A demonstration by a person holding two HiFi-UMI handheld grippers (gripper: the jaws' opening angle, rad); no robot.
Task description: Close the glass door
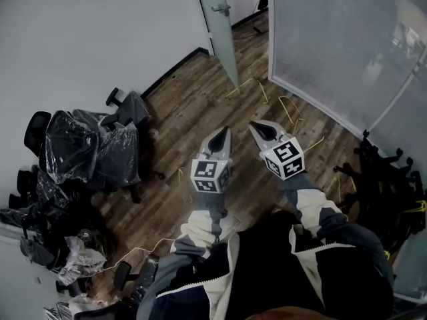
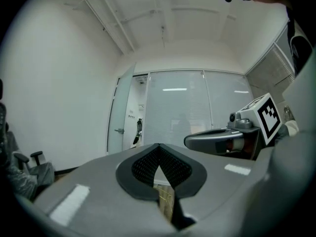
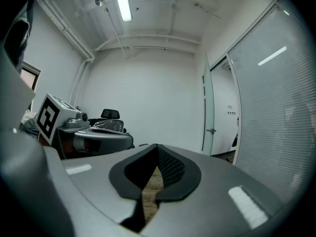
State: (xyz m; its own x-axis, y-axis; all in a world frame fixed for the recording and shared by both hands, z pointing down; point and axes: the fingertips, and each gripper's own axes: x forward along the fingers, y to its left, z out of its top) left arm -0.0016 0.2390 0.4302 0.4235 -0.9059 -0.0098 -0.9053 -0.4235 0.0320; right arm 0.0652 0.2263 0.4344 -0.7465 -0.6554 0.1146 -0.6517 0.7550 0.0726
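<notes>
At the bottom of the head view, the person's sleeves [image 1: 200, 232] lead up to the two tongs in mid frame. The left gripper [image 1: 223, 133] has its jaws pressed together with nothing between them. The right gripper [image 1: 256, 127], just beside it, is likewise closed and empty. Both hang over the wooden floor [image 1: 187, 105]. Plastic-wrapped office chairs [image 1: 87, 145] crowd the left edge, and yellow cable [image 1: 263, 93] lies ahead on the boards. Farthest off, at top centre, the glass door [image 1: 217, 25] stands open beside the frosted glass wall [image 1: 333, 45] at upper right, well apart from both grippers.
</notes>
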